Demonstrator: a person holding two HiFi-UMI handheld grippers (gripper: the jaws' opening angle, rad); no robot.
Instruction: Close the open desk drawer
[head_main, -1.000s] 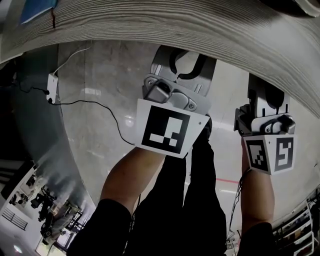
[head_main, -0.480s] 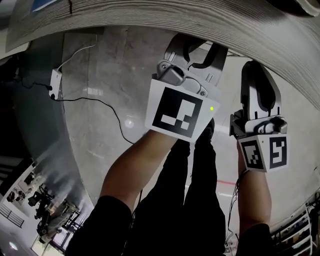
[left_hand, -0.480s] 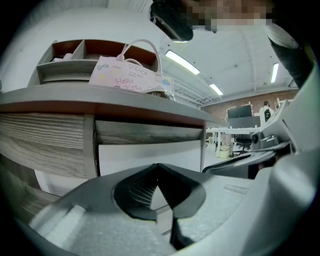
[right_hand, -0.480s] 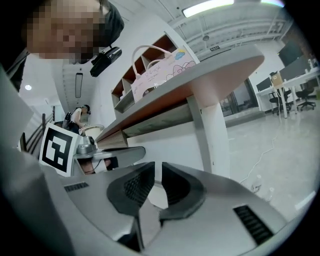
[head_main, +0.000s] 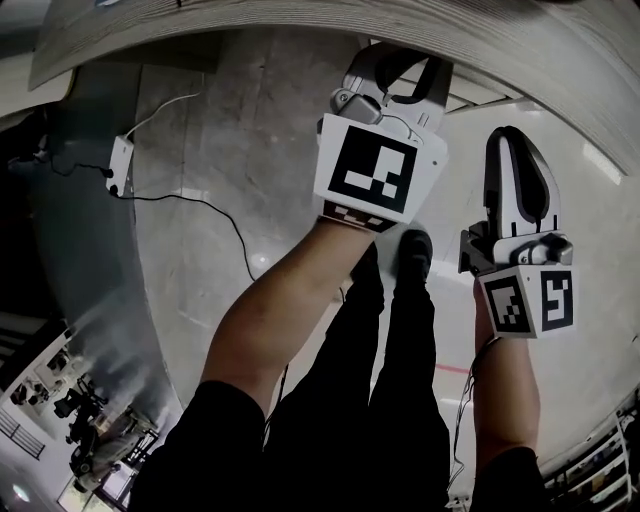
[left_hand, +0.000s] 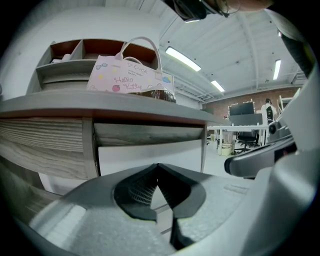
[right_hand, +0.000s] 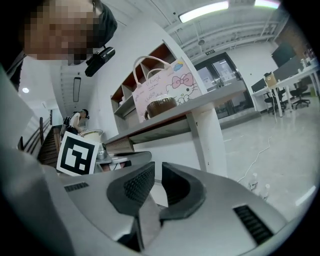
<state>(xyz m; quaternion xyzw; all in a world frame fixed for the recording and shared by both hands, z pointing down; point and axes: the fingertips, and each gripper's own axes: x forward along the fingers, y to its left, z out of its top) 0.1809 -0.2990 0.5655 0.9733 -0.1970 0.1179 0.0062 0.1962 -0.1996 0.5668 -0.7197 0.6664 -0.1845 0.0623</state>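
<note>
Both empty: left gripper (left_hand: 158, 167) jaws pressed together, right gripper (right_hand: 158, 170) jaws a narrow slit; drawer (left_hand: 40, 147) looks like the wood-grain front ahead-left under the table (left_hand: 100, 107), so an off-centre shove could rack it, or jolt the bag (left_hand: 130, 77) on top.

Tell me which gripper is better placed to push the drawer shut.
Left. The left gripper reaches under the desk edge and its view faces the drawer front squarely. The right gripper sits further back, viewing it obliquely.
</note>
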